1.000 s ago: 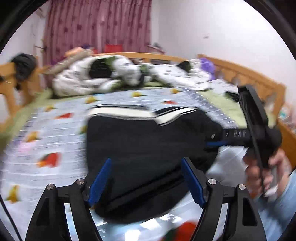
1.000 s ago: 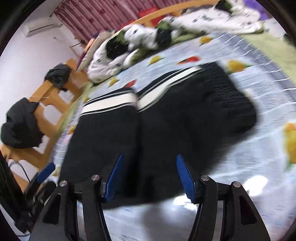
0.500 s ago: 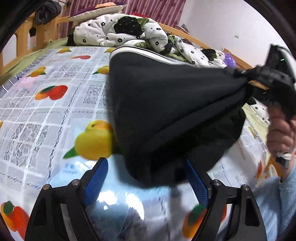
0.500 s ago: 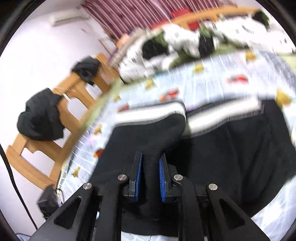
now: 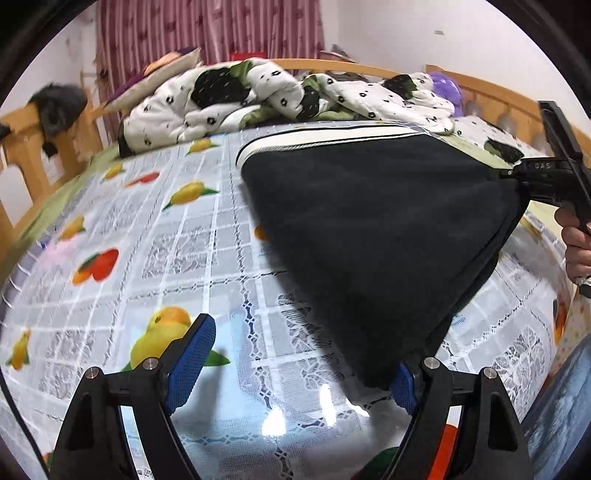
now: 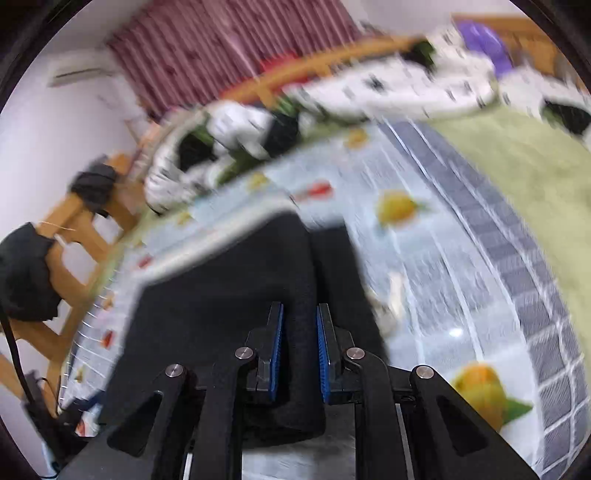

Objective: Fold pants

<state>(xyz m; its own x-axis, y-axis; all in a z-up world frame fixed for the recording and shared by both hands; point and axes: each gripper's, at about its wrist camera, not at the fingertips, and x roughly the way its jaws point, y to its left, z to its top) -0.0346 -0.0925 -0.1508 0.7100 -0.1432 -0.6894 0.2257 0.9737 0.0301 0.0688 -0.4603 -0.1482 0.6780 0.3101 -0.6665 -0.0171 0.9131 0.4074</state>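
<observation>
Right wrist view showed our right gripper [image 6: 299, 347] clamped on a fold of the black pants [image 5: 369, 229], lifting them off the bed cover [image 5: 166, 258] beside our wide-open, empty left gripper [image 5: 295, 365], presumably to fold them over.

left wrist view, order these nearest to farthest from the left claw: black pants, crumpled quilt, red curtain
1. black pants, their corner by the left claw's right finger.
2. crumpled quilt, heaped at the bed's far end.
3. red curtain, on the back wall.

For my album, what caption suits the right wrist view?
Right hand-held gripper shut on a bunched fold of black pants, lifted over the fruit-print bed cover.
</observation>
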